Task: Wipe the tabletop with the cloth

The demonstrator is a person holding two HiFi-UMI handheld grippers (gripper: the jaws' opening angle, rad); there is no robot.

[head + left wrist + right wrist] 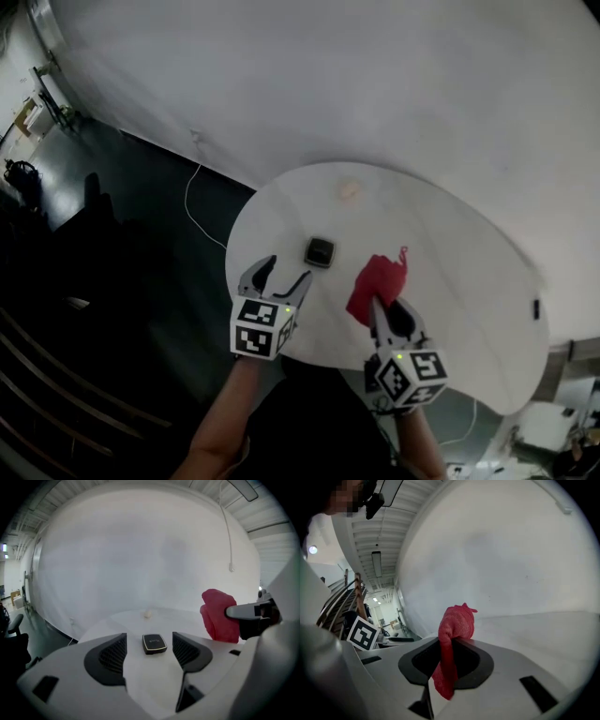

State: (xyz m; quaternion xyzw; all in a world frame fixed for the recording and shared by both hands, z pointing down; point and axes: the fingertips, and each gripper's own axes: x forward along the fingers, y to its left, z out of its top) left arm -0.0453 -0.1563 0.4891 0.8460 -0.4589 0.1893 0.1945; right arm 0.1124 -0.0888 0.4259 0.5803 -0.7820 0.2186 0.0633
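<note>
A large white wall [375, 84] fills the back, plain and evenly lit. Below it lies a dark floor [141, 216], and a thin white cable [187, 199] runs across it. In the right gripper view, a ribbed white ceiling [389, 522] carries a long lamp [376, 564]. A dark chair [11, 641] stands at the left edge of the left gripper view.

Crumpled red cloth [378, 286] over white tabletop [459, 272]

White tabletop [469, 281] w/ sm. blk device [320, 252], pale lump [349, 189].
</note>
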